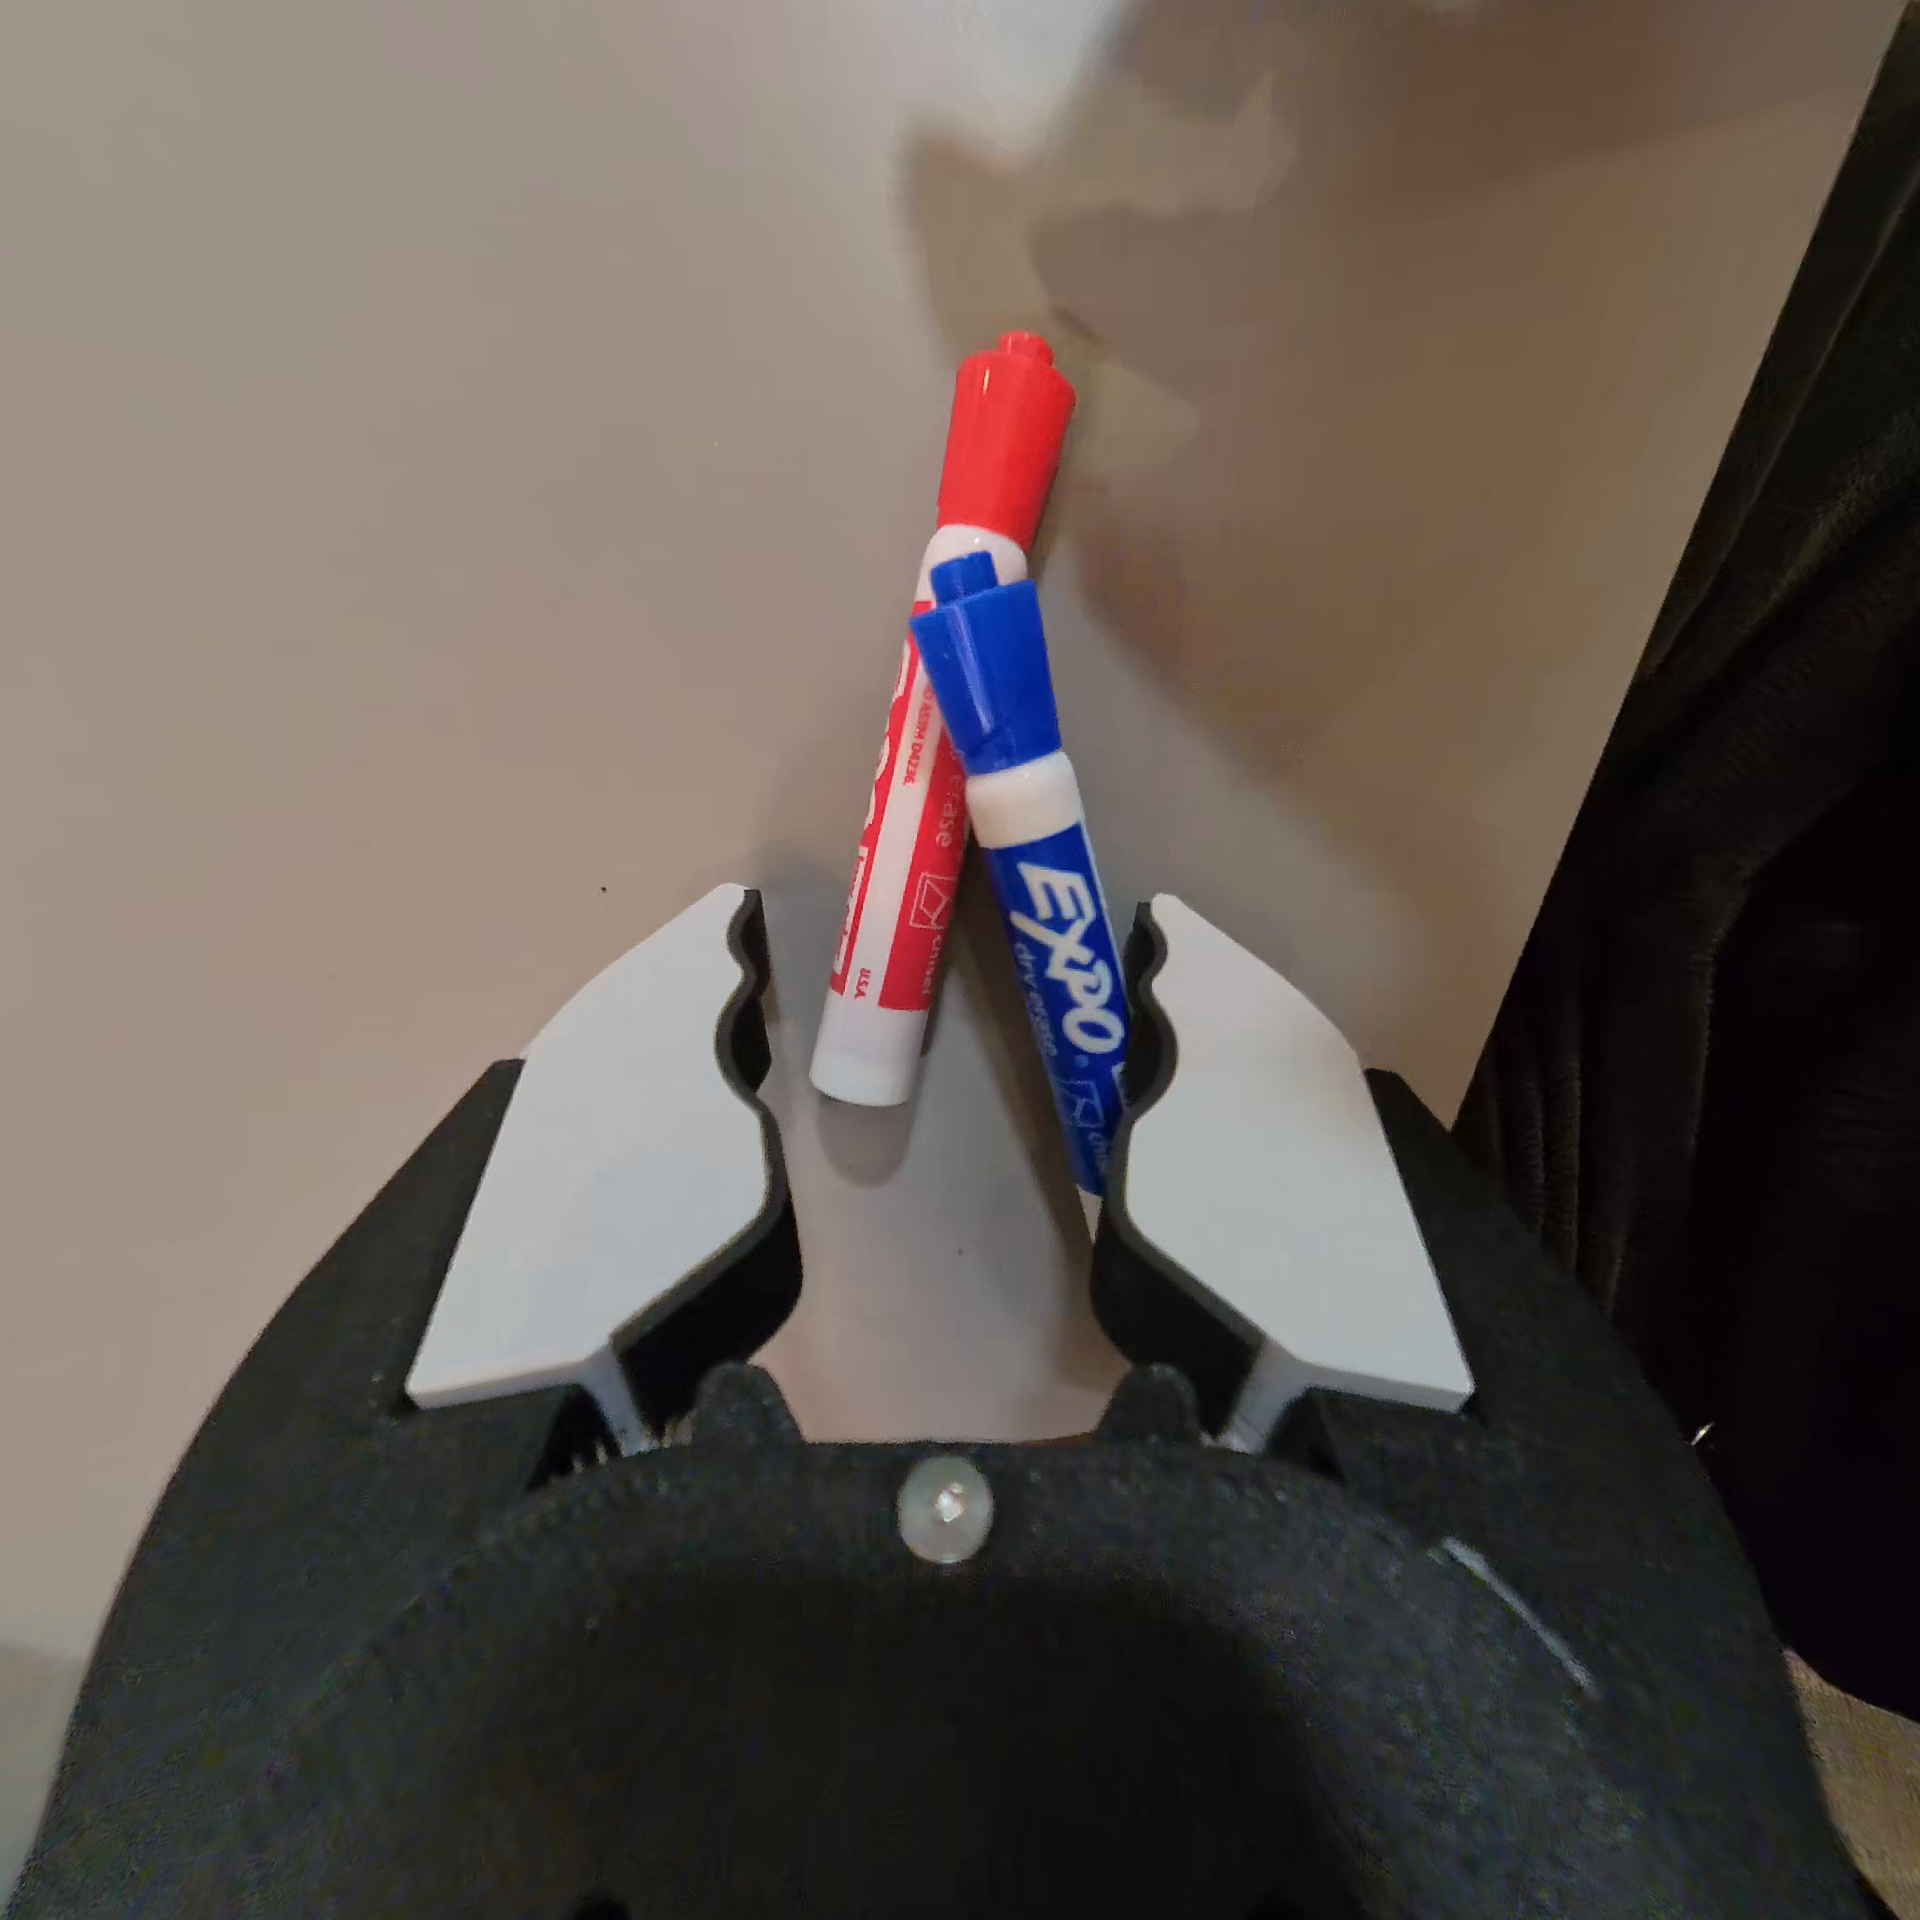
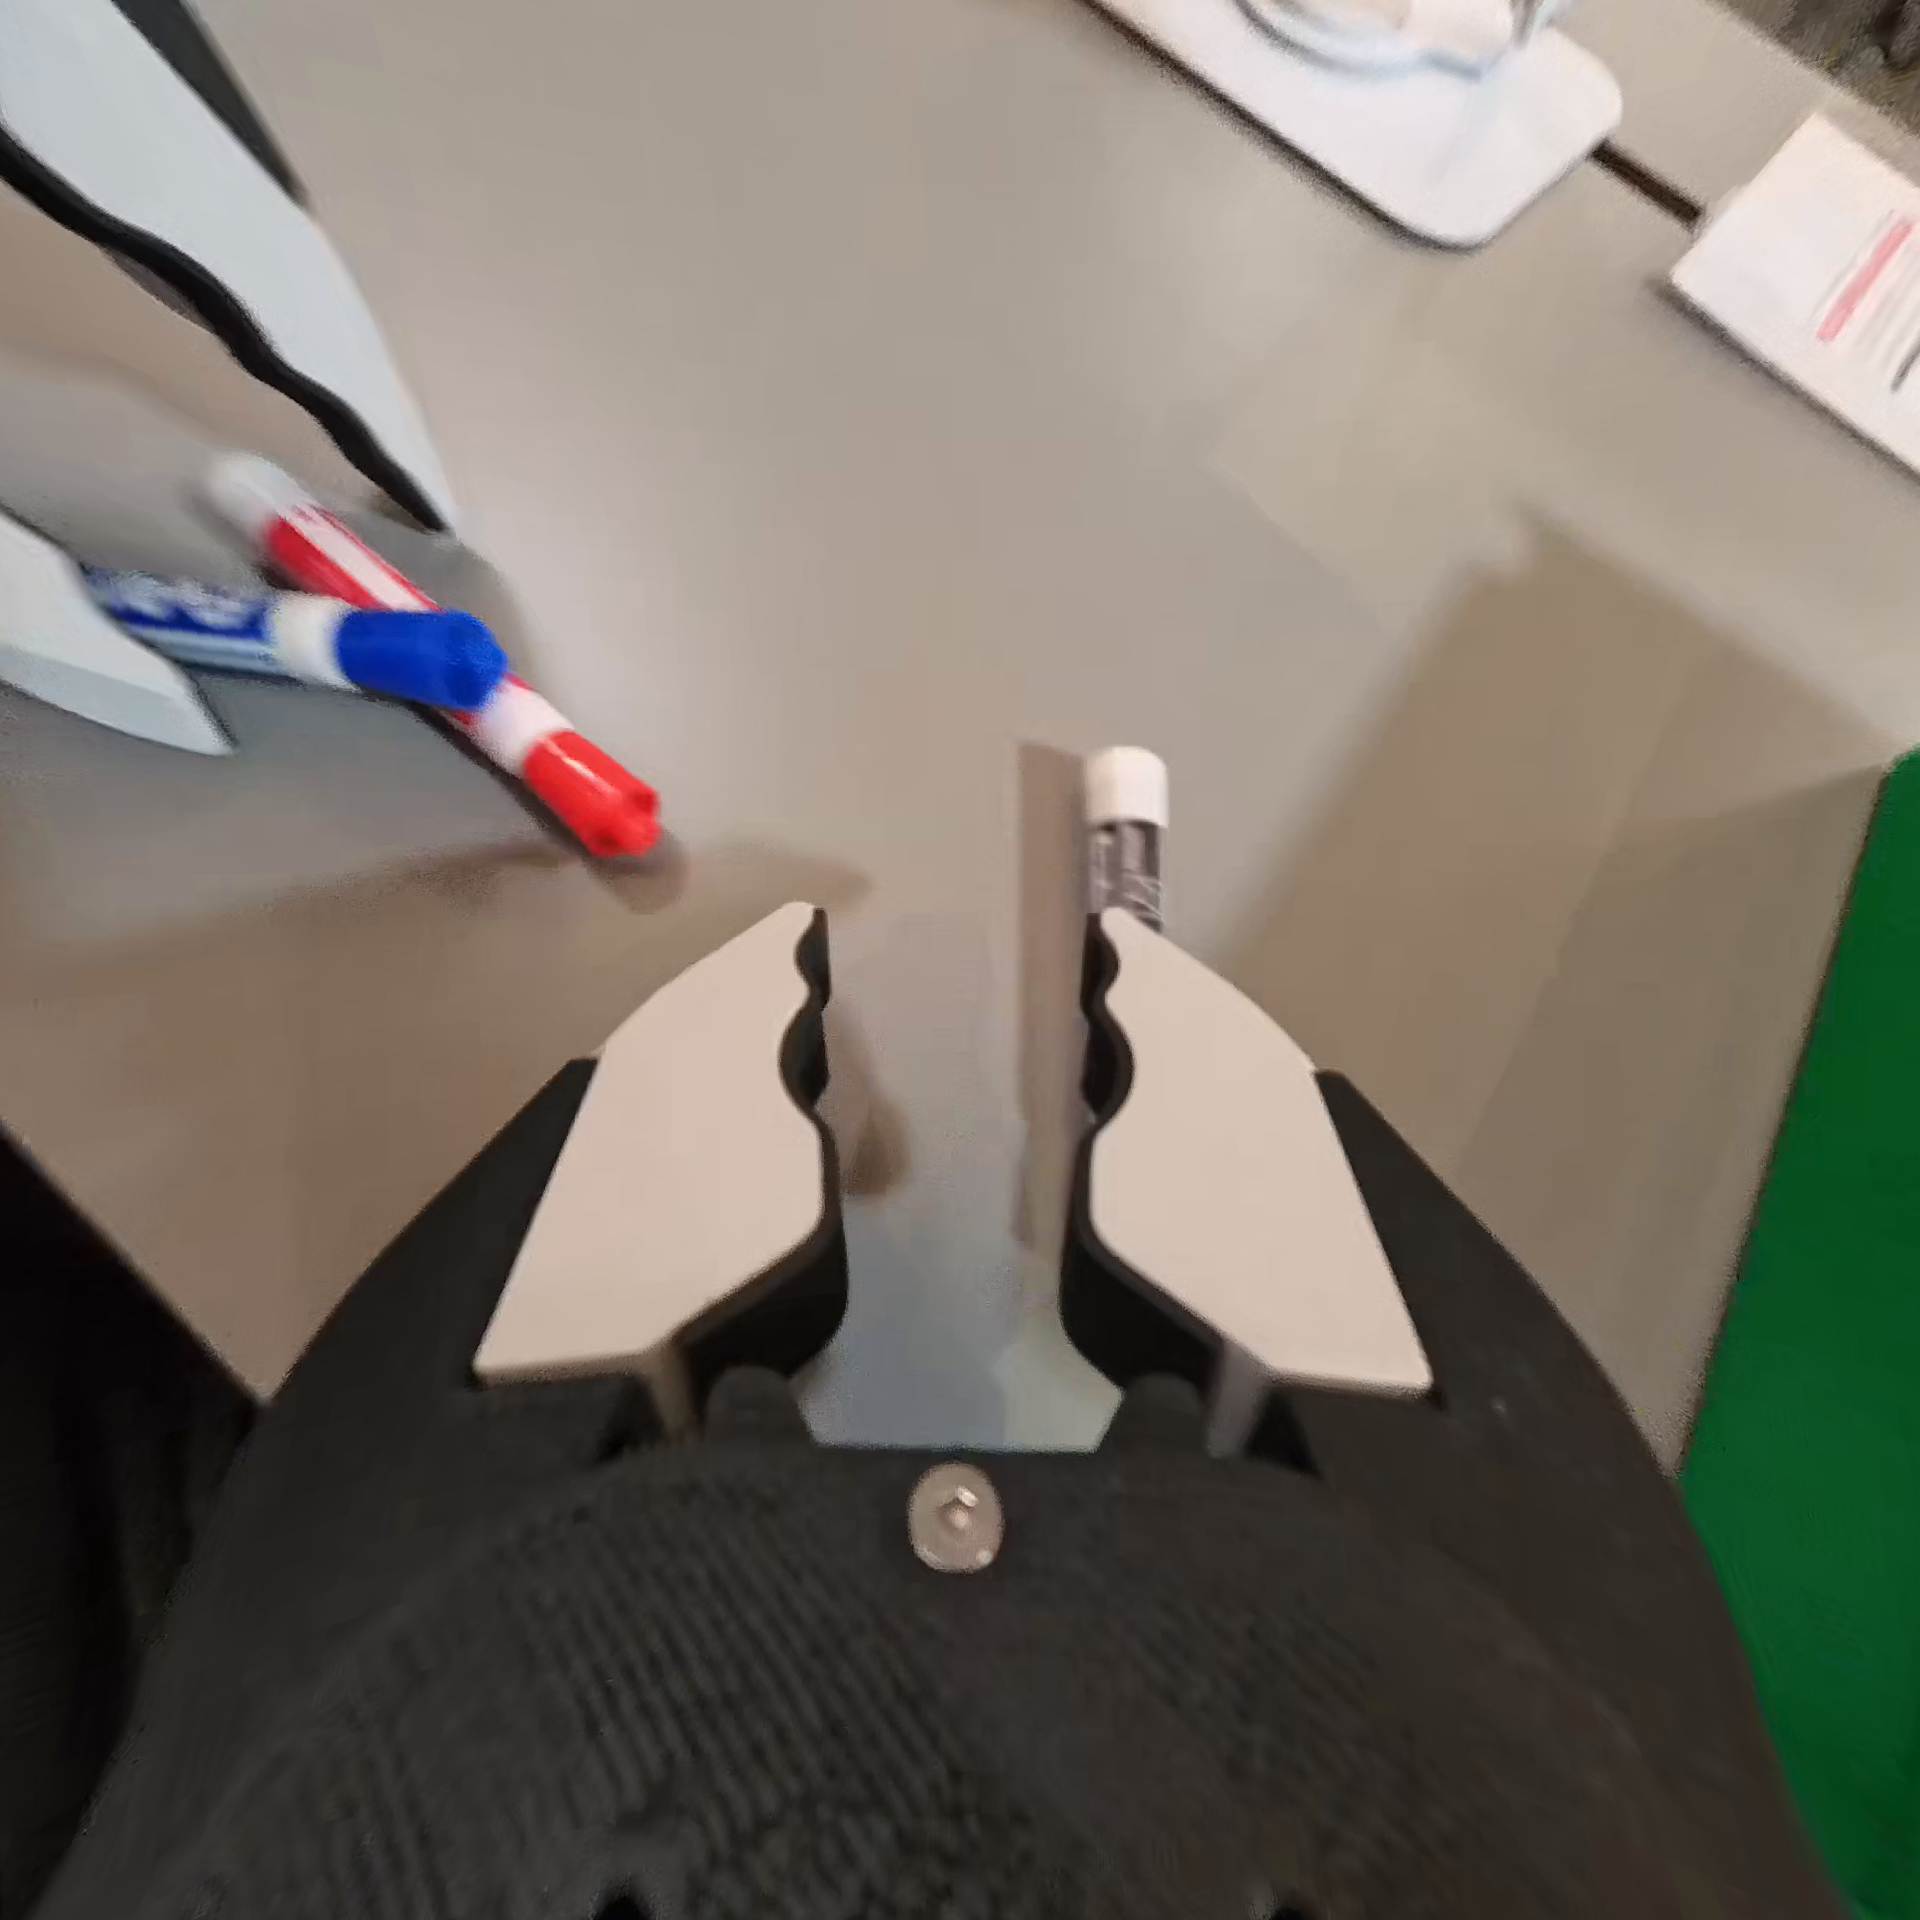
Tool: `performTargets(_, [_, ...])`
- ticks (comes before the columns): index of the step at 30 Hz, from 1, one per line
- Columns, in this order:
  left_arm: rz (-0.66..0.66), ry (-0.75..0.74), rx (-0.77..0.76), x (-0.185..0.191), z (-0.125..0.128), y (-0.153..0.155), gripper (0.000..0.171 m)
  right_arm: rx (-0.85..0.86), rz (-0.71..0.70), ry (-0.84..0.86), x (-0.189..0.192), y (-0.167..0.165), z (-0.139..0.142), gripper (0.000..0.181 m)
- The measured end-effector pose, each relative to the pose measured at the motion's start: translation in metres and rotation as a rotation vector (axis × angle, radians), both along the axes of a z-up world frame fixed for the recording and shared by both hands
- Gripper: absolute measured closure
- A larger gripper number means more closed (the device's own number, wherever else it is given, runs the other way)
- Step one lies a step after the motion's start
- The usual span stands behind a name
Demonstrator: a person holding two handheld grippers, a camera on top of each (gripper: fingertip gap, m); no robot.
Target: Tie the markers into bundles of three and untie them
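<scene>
So two markers are seen lying crossed on the bench (image 1: 416,520). In the left wrist view, the red marker (image 1: 935,790) is laid with its long axis running away from the camera, cap at the far end and leaning a bit right. The blue marker (image 1: 1023,862) is stacked over it, cap far too but tipped left, so an X of sorts is made near the caps. The left gripper (image 1: 951,977) is parked right over their near ends with the jaws spread fairly wide; the red marker's butt is seen in the gap, the blue barrel is tucked against the right-hand finger (image 1: 1226,1091), and nothing is actually clamped.

From the right wrist view the same red marker (image 2: 457,665) and blue marker (image 2: 343,634) are seen off to the left. A third marker (image 2: 1124,831), white end far, is pointed straight away, and it's partly hidden behind one finger of the right gripper (image 2: 956,997), whose jaws are held apart around empty space.

Dark fabric (image 1: 1714,831) is seen at the left view's right edge. A white tray (image 2: 1455,135) and a sheet of paper (image 2: 1818,281) are left at the far side, plus something green (image 2: 1818,1247) at the right edge, all pretty blurry.
</scene>
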State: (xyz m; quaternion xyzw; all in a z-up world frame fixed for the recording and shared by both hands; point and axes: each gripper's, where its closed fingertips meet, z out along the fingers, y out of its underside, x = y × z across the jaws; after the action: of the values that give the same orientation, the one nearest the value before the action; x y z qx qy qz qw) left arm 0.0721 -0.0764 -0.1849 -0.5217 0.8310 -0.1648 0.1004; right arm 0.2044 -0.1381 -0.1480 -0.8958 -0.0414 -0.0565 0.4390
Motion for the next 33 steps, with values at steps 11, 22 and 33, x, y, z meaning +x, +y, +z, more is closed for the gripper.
performTargets(11, [0.176,-0.247,0.022,-0.025,0.033,-0.001,0.105,0.08,0.376,-0.051,-0.088,0.016,0.007,0.142])
performTargets(22, [0.186,-0.205,-0.08,-0.042,0.009,-0.04,0.116,-0.095,0.616,-0.161,-0.128,0.009,-0.034,0.16])
performTargets(33, [0.252,-0.3,-0.207,-0.03,0.011,-0.033,0.115,0.023,0.669,0.029,-0.136,-0.001,-0.002,0.164])
